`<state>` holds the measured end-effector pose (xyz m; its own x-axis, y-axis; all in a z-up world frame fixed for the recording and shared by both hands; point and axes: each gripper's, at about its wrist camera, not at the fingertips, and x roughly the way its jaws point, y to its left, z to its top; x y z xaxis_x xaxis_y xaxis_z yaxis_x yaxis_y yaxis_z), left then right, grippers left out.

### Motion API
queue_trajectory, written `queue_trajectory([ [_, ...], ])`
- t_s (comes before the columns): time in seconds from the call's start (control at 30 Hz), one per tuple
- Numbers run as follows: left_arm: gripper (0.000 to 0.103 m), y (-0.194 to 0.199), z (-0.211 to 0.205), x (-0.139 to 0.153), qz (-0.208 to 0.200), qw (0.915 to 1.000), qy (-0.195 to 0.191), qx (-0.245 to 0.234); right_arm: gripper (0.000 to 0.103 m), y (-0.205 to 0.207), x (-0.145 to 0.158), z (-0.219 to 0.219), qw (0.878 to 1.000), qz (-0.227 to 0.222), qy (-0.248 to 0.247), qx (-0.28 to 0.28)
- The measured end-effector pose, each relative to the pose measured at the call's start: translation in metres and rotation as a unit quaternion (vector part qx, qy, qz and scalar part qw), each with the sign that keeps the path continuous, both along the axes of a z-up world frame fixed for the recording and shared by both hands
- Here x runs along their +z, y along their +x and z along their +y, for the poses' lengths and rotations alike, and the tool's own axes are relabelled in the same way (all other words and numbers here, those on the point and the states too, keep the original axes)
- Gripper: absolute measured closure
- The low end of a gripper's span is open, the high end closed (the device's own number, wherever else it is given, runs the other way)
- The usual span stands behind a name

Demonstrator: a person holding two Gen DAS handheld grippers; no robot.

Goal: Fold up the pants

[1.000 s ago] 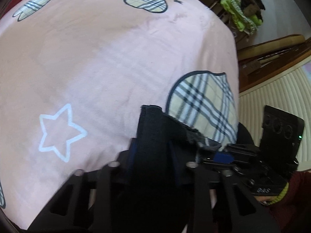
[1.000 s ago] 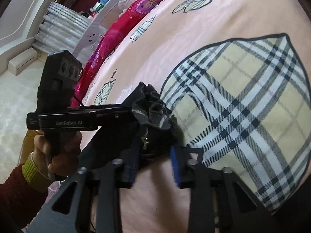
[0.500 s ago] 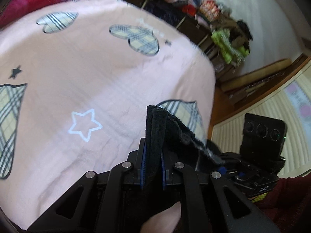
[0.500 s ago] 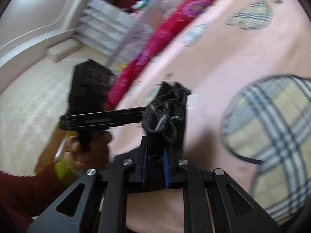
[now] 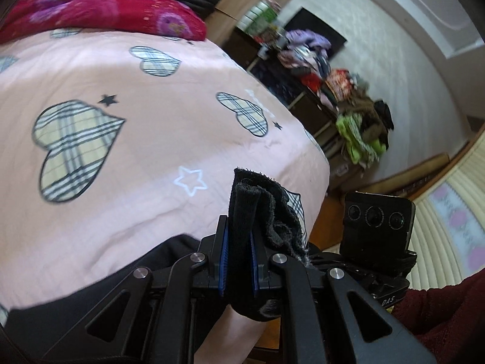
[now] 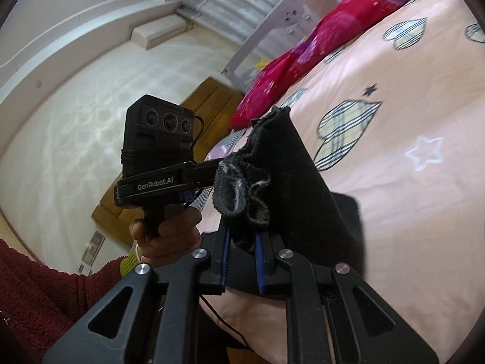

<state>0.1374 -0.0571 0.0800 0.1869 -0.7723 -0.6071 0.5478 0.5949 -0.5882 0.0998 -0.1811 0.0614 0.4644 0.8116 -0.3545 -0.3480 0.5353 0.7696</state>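
Left wrist view: left gripper (image 5: 238, 256) clamped narrow on a bunched edge of the black pants (image 5: 257, 209), blue pads pressing the fabric from both sides. Frayed hem sticks up above the fingers; more fabric hangs below them. A dark stretch of the pants also lies across the bed (image 5: 145, 157) at lower left. Pink sheet with plaid hearts and stars, mostly bare ahead and to the left, lots of free surface. Bed's right edge drops off just beside the gripper; beyond it is wood floor, and a dark cabinet (image 5: 291, 91) loaded with a clothes pile (image 5: 357, 127). Red floral pillow (image 5: 100, 12) along the far edge. Right gripper's camera block (image 5: 376, 224) just to the right, with a maroon sleeve (image 5: 439, 309) below it.

Right wrist view: right gripper (image 6: 242, 261) also narrow, closed on another gathered part of the pants (image 6: 291, 176). Cloth rises in a raised ridge and drapes right, down to the sheet. Left gripper (image 6: 194, 179) comes in level from the left, tips hidden in the same bunch, very near the right one. A hand (image 6: 165, 236) holds its handle. Bed (image 6: 409, 182) open and bare to the right; its left edge runs just behind the pants, open floor beyond, wooden furniture (image 6: 206, 103) and white bed rail (image 6: 272, 33) further back.
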Motion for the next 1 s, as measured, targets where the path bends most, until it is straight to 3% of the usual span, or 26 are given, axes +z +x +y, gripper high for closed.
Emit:
queue_trajectory([
  [0.2, 0.093, -0.010, 0.040, -0.026, 0.027, 0.9983, -0.017, 0.049, 0.087, 0.010, -0.017, 0.031, 0.998, 0.019, -0.013, 0.050],
  [0.47, 0.095, -0.019, 0.087, -0.075, 0.073, 0.9899, -0.016, 0.121, 0.087, 0.023, -0.053, 0.077, 0.991, 0.052, -0.059, 0.112],
  [0.7, 0.095, -0.026, 0.111, -0.110, 0.101, 0.9818, -0.004, 0.161, 0.085, 0.026, -0.073, 0.102, 0.981, 0.073, -0.117, 0.139],
  [1.0, 0.095, -0.040, 0.129, -0.128, 0.123, 0.9731, -0.004, 0.195, 0.085, 0.024, -0.084, 0.120, 0.970, 0.082, -0.169, 0.156],
])
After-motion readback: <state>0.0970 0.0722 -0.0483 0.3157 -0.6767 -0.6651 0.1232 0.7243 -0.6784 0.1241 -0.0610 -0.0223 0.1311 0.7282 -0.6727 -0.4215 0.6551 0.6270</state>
